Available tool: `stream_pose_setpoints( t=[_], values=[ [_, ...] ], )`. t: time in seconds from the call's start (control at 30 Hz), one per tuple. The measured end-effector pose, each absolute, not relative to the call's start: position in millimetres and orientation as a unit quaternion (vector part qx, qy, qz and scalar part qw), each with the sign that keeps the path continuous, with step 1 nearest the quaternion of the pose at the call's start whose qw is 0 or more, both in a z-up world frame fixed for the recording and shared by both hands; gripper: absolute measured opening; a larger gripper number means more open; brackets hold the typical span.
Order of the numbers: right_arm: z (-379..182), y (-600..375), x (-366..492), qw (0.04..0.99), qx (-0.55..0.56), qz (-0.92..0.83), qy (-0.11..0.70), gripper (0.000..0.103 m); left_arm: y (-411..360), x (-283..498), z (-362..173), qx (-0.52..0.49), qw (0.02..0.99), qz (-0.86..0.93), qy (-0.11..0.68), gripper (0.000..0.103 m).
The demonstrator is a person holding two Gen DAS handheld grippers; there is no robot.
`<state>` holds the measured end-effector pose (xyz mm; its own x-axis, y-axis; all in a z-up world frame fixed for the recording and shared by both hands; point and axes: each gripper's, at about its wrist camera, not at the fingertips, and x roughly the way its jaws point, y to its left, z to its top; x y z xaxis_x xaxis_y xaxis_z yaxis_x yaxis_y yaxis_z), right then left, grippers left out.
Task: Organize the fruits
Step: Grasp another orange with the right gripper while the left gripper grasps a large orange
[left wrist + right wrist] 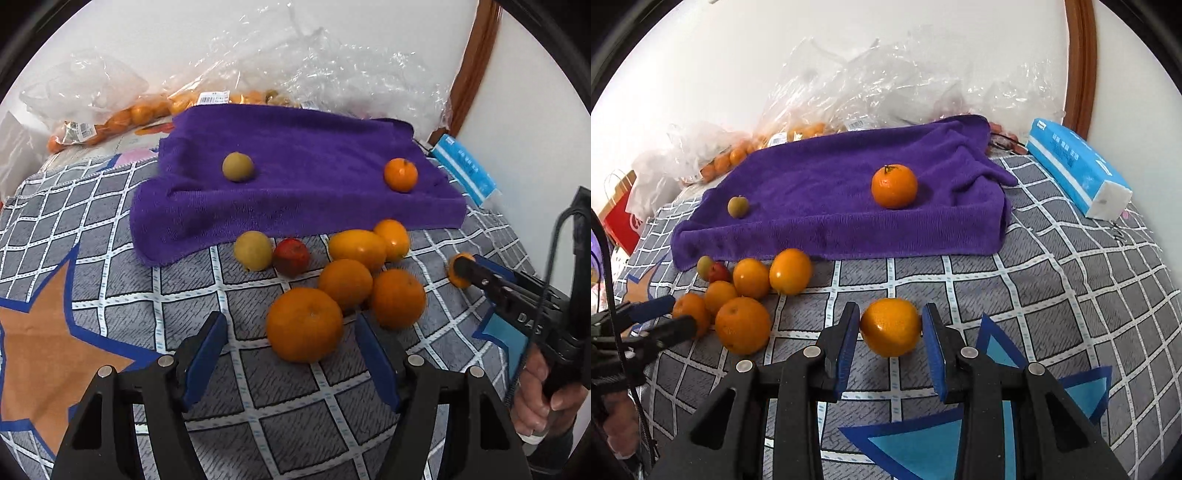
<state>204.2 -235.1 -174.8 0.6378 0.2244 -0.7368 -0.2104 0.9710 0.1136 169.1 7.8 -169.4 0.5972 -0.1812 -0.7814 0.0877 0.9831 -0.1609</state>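
Crowding left hand-held gripper [291, 354]: oranges [345, 282], purple towel [295, 184].

A blue tissue pack [1078, 168] lies on the checked bedspread [1052, 295]; crumpled plastic bags [871, 85] line the wall.

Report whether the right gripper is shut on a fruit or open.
Shut on an orange: the right gripper has both blue pads against the fruit's sides.
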Motion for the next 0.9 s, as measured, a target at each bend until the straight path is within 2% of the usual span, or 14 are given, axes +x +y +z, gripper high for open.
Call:
stream_pose_setpoints(
  t=[0.17, 0.23, 0.37, 0.63, 0.9],
  values=[
    [-178.2, -235.8, 207.2, 0.903, 0.013, 0.128, 0.410, 0.039, 4.8, 171.0, -169.8, -0.035, 0.898, -0.058, 0.435, 0.058],
    [-184.0, -233.8, 210.7, 0.897, 0.010, 0.132, 0.422, 0.043, 6.5, 170.9, -168.8, -0.031, 0.900, -0.049, 0.432, 0.038],
    [-184.5, -232.0, 208.6, 0.901, 0.005, 0.128, 0.416, 0.036, 19.8, 167.8, -164.5, -0.053, 0.898, -0.051, 0.435, 0.038],
    [-176.5, -220.4, 203.5, 0.910, 0.001, 0.133, 0.392, 0.036, 45.4, 160.5, -162.8, -0.058, 0.901, -0.012, 0.429, 0.038],
    [-185.3, -225.0, 212.7, 0.900, 0.022, 0.116, 0.419, 0.036, 44.2, 160.2, -171.5, -0.059, 0.908, -0.010, 0.414, 0.039]
  ],
)
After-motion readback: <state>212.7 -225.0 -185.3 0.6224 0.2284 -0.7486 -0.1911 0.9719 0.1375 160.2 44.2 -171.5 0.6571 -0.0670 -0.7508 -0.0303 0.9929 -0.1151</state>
